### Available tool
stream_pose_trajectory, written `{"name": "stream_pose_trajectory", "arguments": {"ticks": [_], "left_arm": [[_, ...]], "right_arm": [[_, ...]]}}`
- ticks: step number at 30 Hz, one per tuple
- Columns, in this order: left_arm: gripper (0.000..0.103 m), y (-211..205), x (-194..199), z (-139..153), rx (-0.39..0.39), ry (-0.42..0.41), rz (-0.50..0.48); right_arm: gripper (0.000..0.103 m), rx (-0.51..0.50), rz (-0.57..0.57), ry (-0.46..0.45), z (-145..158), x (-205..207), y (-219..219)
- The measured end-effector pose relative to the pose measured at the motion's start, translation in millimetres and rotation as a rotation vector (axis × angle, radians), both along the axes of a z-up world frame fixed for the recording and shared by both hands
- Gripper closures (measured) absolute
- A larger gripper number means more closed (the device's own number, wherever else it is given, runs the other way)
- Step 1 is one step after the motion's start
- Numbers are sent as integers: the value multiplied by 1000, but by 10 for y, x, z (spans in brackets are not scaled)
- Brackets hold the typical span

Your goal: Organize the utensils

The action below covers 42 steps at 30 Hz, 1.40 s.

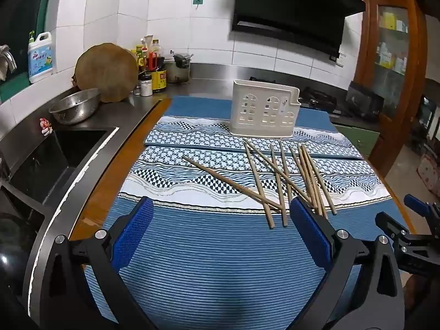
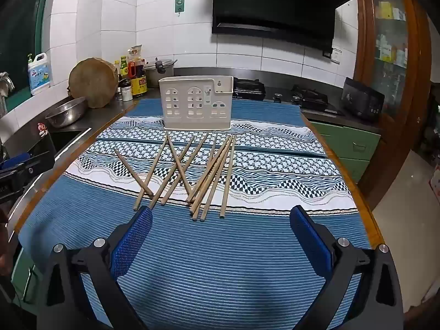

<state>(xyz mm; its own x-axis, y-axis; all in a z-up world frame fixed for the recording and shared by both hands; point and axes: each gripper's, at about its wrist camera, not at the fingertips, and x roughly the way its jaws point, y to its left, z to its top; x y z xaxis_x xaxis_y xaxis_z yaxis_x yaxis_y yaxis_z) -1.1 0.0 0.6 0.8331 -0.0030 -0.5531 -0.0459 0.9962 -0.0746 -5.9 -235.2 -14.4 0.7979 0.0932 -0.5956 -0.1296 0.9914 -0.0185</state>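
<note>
Chopsticks (image 1: 231,183), wooden, about ten by my count, lie loose and crossing on two blue patterned mats (image 1: 220,247) laid edge to edge. One cream utensil holder (image 1: 264,110) with arched cut-outs stands upright on the far mat, beyond the far ends of the sticks and well ahead of both pairs of fingers.

I have both tools spread wide with nothing between the pads. The left gripper (image 1: 220,203) hovers over bare blue mat; the pile sits ahead and off toward its right finger, which hides the near ends of a few sticks. One chopstick lies apart from the rest, slanting out ahead of the gap. The right gripper (image 2: 220,210) faces the pile more squarely: the near ends of the sticks fall just ahead of the gap and toward its left finger, and the holder stands straight beyond.

Only the left view shows the sink (image 1: 55,159) open beside the left finger, with one steel colander (image 1: 74,107) behind it, and the other tool at its right edge. Only the right view shows the gas stove (image 2: 310,99) behind the mats, and the other tool at its left edge.
</note>
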Motion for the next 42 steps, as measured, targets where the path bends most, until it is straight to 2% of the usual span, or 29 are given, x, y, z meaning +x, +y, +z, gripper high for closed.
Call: {"name": "stream_pose_trajectory", "arguments": {"ticks": [5,9,18,42], "left_arm": [[5,29,40,-1,0,5,2],[5,-76,-9,7,15,-17,6],[5,-1,-65,57,0,-50,10],[5,58,-20,122,-7,-47,31]], "right_arm": [[6,-2,3,5,4,4,25],[6,-1,7,0,47,7,21],[6,18,-3,-20,116,-7,-11],[6,16,8,-44,155,-23,38]]}}
